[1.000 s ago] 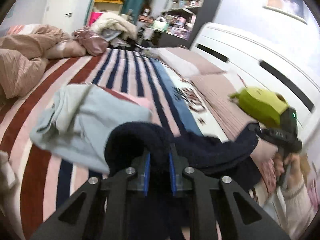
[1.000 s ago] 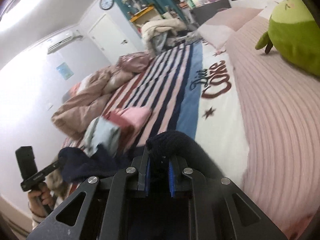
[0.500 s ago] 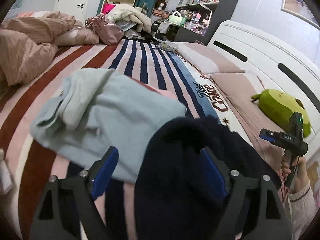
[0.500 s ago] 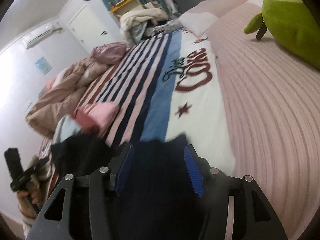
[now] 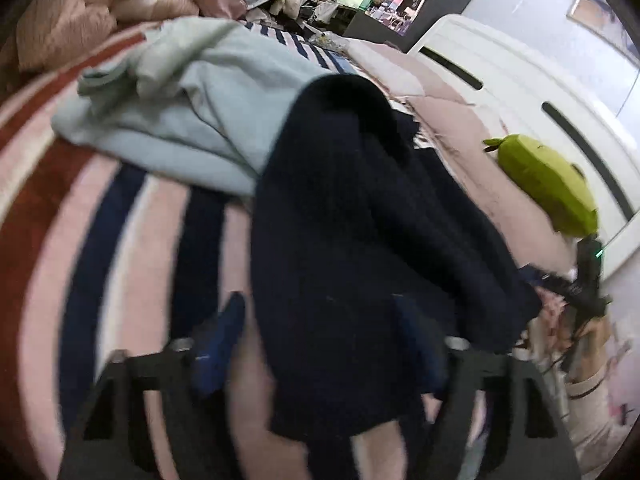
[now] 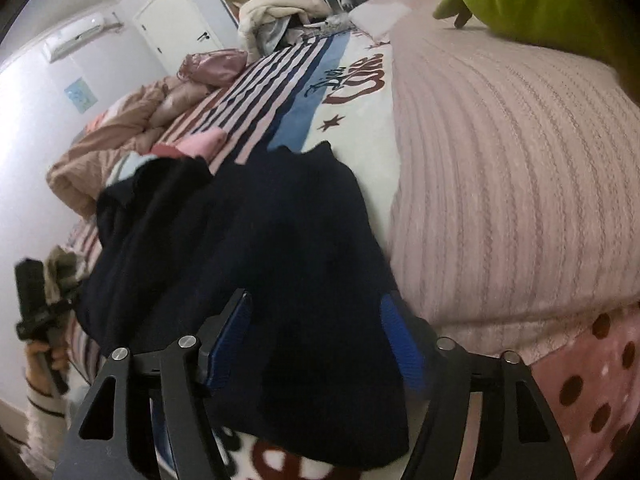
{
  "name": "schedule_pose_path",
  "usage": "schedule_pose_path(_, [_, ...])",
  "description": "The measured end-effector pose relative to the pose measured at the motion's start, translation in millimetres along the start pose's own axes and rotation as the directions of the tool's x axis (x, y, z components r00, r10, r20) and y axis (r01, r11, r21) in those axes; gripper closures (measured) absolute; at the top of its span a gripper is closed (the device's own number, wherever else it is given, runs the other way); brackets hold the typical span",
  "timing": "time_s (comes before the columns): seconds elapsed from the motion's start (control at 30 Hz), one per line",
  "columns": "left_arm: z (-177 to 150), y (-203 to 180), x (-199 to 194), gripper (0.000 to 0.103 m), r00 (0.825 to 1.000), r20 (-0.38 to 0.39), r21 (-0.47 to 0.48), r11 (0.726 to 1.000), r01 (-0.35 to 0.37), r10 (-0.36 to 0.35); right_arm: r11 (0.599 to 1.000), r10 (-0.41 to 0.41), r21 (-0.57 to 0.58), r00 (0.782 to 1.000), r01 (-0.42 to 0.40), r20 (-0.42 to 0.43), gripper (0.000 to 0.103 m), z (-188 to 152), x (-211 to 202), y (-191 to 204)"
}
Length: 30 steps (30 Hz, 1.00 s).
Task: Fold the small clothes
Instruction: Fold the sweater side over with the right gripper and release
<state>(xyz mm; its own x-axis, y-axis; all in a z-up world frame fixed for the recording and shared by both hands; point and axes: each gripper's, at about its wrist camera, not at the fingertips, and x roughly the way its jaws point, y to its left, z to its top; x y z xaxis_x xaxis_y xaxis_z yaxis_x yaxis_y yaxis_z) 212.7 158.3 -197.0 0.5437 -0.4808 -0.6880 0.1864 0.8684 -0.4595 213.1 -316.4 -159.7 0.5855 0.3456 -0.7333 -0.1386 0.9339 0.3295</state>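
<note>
A dark navy knitted garment (image 5: 352, 248) lies on the striped bedspread (image 5: 100, 240), stretched between both grippers; it also shows in the right wrist view (image 6: 272, 248). My left gripper (image 5: 320, 344) is open, its blue pads either side of the garment's near edge. My right gripper (image 6: 316, 344) is open too, its blue pads astride the other end. A pale blue garment (image 5: 192, 104) lies crumpled just beyond the navy one. A pink folded garment (image 6: 200, 144) lies past it.
A green plush toy (image 5: 548, 184) sits on the pink knitted blanket (image 6: 500, 160) by the white headboard (image 5: 520, 92). A rumpled tan duvet (image 6: 120, 140) lies at the far side. A shelf and piled clothes stand beyond the bed.
Both grippers were shut on the navy garment a second ago; both have opened and let it drop onto the bed. The left camera has moved lower and closer to the cloth.
</note>
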Motion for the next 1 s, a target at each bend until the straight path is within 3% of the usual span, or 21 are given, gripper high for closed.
schedule_pose_path(0.07, [-3.8,-1.6,-4.5,0.084,0.999,0.004,-0.023,0.999,0.033,-0.033,0.998,-0.049,-0.027,0.999,0.05,0.01,0.061,-4.1,-1.5,3.3])
schedule_pose_path(0.13, [-8.2,-5.2,-12.9,0.094,1.0,0.014,-0.023,1.0,0.019,-0.019,0.997,-0.067,-0.031,0.998,0.067,0.008,0.071,-8.2,-3.2,4.1])
schedule_pose_path(0.17, [-12.2,-7.7,-17.7,0.096,1.0,0.019,-0.012,1.0,0.015,-0.015,0.998,-0.058,-0.025,0.998,0.058,0.004,0.079,-10.3,-3.9,2.7])
schedule_pose_path(0.27, [-25.6,-10.2,-30.3,0.097,1.0,0.015,0.003,1.0,0.015,-0.015,0.997,-0.064,-0.033,0.998,0.064,0.0,0.088,-18.8,-6.8,0.0])
schedule_pose_path(0.47, [-47.2,-0.7,-51.9,0.097,1.0,0.029,0.002,1.0,0.001,-0.001,0.998,-0.054,-0.018,0.999,0.054,0.004,0.088,-30.0,-21.3,-5.3])
schedule_pose_path(0.53, [-45.1,13.3,-59.6,0.097,0.999,0.049,-0.039,0.999,-0.002,0.004,0.998,-0.058,-0.017,0.998,0.058,0.002,0.089,-31.8,-26.9,-8.3])
schedule_pose_path(0.63, [-39.6,26.6,-60.7,0.096,0.999,0.047,-0.057,0.998,-0.023,0.026,0.997,-0.071,-0.008,0.997,0.071,-0.009,0.084,-32.2,-31.5,-12.8])
schedule_pose_path(0.7, [-36.6,25.6,-55.2,0.089,0.997,0.039,-0.049,0.997,-0.066,0.068,0.995,-0.097,0.007,0.995,0.097,-0.015,0.064,-31.3,-32.6,-17.5])
schedule_pose_path(0.73, [-38.4,27.7,-56.6,0.08,0.996,0.042,-0.049,0.996,-0.071,0.074,0.995,-0.095,0.022,0.995,0.095,-0.016,0.051,-31.3,-32.5,-21.3])
schedule_pose_path(0.77, [-38.7,29.1,-57.1,0.06,0.997,0.044,-0.052,0.997,-0.054,0.056,0.996,-0.076,0.038,0.997,0.077,-0.026,0.049,-32.0,-31.0,-24.3])
schedule_pose_path(0.83, [-41.5,32.2,-55.6,0.036,0.997,0.026,-0.06,0.996,0.07,-0.069,0.994,0.03,0.103,0.998,-0.024,-0.06,0.049,-35.5,-24.8,-32.3])
schedule_pose_path(0.9, [-45.1,28.0,-49.8,0.036,0.993,0.013,-0.054,0.991,0.12,-0.12,0.983,0.117,0.153,0.991,-0.105,-0.067,0.049,-39.8,-19.7,-35.9])
schedule_pose_path(0.97, [-46.3,22.9,-40.7,0.036,0.996,0.0,-0.045,0.995,0.093,-0.093,0.973,0.16,0.179,0.986,-0.149,-0.047,0.066,-42.1,-17.2,-37.1])
schedule_pose_path(1.0, [-46.4,22.0,-34.8,0.041,0.997,0.001,-0.051,0.995,0.08,-0.08,0.968,0.169,0.198,0.985,-0.157,-0.046,0.07,-43.0,-15.2,-37.7])
